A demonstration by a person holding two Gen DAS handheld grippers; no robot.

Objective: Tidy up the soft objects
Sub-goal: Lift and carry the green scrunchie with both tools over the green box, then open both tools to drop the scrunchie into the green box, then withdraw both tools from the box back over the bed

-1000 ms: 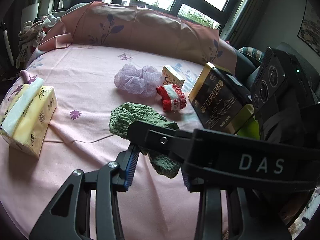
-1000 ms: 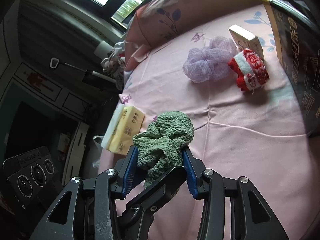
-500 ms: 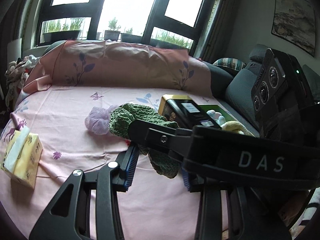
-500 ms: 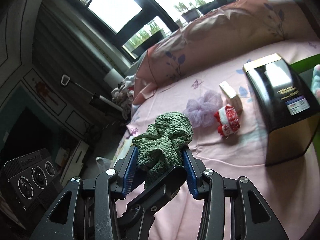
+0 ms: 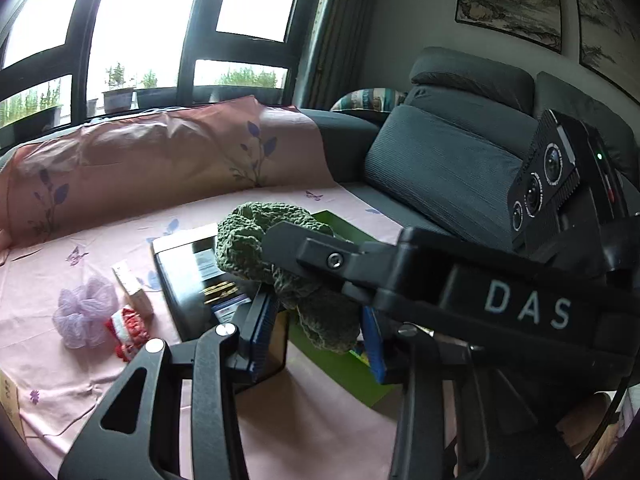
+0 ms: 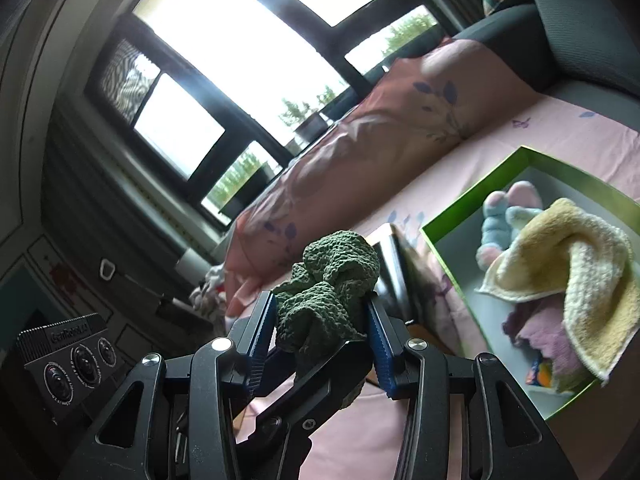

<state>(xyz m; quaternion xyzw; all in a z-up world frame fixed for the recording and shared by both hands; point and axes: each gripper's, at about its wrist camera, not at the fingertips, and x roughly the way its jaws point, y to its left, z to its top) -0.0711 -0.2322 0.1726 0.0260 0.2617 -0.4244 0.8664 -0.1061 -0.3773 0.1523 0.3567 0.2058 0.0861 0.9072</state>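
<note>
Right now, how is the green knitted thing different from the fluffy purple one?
The green knit cloth is dark, bumpy and held up in the air by both grippers. The purple mesh puff is pale, frilly and lies untouched on the pink sheet. Both are soft, and neither is in the green box.

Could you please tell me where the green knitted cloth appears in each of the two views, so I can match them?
Left wrist view: the green knitted cloth sits at centre, held between both tools, in front of the black box.
Right wrist view: the cloth is at lower centre, between the blue pads.
Shared landmark: the pink pillow under the window.
</note>
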